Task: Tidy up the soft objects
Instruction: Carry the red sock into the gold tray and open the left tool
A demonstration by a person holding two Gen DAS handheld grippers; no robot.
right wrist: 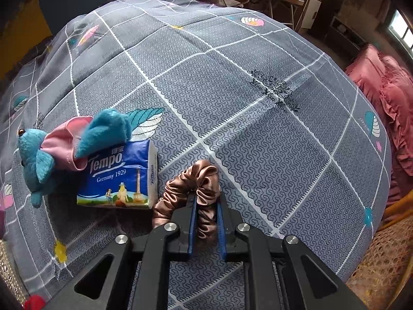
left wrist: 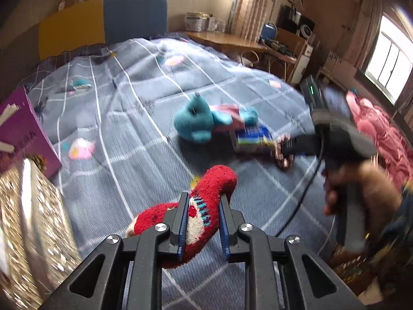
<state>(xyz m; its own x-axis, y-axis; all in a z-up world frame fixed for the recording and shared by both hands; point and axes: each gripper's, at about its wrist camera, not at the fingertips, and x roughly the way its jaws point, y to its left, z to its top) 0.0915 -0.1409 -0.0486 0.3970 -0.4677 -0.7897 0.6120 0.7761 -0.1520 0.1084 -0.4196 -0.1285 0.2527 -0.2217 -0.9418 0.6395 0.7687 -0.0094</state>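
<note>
My left gripper (left wrist: 202, 201) is clamped across the middle of a red fuzzy sock (left wrist: 204, 206), which hangs between the blue pads clear of the grey checked bedspread (left wrist: 134, 118), toe end curling up past the fingertips. My right gripper (right wrist: 205, 201) is clenched on a brown satin scrunchie (right wrist: 188, 183), pinching one side of the loop while the rest arcs out to the left and touches the cover. Just left of the scrunchie lies a blue Tempo tissue pack (right wrist: 120, 178), flat on the bedspread, near the middle of the bed. A teal plush toy (right wrist: 38, 155) with pink ears lies against the pack's far-left corner, one limb draped over its top edge. At the bed's left edge I see a purple box (left wrist: 23, 134).
</note>
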